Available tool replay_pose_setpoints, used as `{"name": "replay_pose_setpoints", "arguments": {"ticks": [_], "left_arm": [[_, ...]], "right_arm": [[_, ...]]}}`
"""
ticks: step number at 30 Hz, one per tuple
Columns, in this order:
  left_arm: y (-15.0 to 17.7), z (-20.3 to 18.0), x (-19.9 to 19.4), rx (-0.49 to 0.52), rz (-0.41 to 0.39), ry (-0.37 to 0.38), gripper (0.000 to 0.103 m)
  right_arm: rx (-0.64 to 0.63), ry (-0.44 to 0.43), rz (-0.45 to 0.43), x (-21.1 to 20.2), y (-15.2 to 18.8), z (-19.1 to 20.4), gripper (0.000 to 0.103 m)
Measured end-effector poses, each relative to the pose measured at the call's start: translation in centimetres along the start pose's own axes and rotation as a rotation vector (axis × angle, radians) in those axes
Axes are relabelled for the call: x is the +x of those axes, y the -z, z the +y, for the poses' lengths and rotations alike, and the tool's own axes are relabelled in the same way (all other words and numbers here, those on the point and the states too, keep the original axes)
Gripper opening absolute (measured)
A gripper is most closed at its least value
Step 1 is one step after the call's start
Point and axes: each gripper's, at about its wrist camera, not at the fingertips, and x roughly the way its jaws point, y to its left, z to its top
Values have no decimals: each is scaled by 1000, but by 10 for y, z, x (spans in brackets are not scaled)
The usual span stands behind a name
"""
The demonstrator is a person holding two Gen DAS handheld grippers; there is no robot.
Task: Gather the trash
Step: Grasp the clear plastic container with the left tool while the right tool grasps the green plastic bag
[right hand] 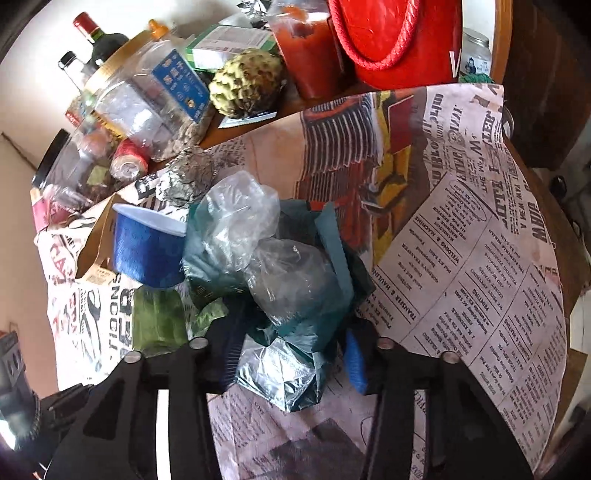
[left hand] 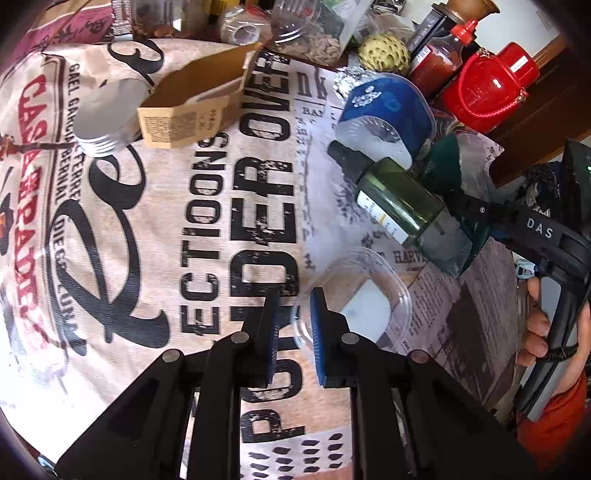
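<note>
In the left wrist view my left gripper (left hand: 294,332) points down at the printed tablecloth (left hand: 207,206). The near rim of a clear plastic container (left hand: 373,284) sits between its blue pads (left hand: 317,332), which grip it. In the right wrist view my right gripper (right hand: 291,358) is shut on a crumpled teal and clear plastic bag (right hand: 280,273). The left view shows that gripper (left hand: 463,221) at the right, with a hand (left hand: 535,325) on its handle. Beside the bag lie a green bottle (left hand: 399,199) and a tipped blue paper cup (left hand: 388,107).
An open cardboard box (left hand: 199,103) and a round metal tin (left hand: 107,122) lie farther back on the cloth. A foil ball (right hand: 188,177) sits behind the cup. Jars, bottles, a custard apple (right hand: 247,85) and a red bag (right hand: 399,33) crowd the table's far side.
</note>
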Motion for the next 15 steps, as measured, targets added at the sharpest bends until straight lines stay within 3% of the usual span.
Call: {"name": "replay_pose_setpoints", "arguments": {"ticks": [2, 6, 15], "left_arm": [[0, -4, 2, 10, -9, -25, 11], [0, -9, 5, 10, -24, -57, 6], [-6, -4, -14, -53, -60, -110, 1]], "right_arm": [[-34, 6, -2, -6, 3, 2, 28], [-85, 20, -17, -23, 10, 0, 24], [-100, 39, -69, -70, 25, -10, 23]]}}
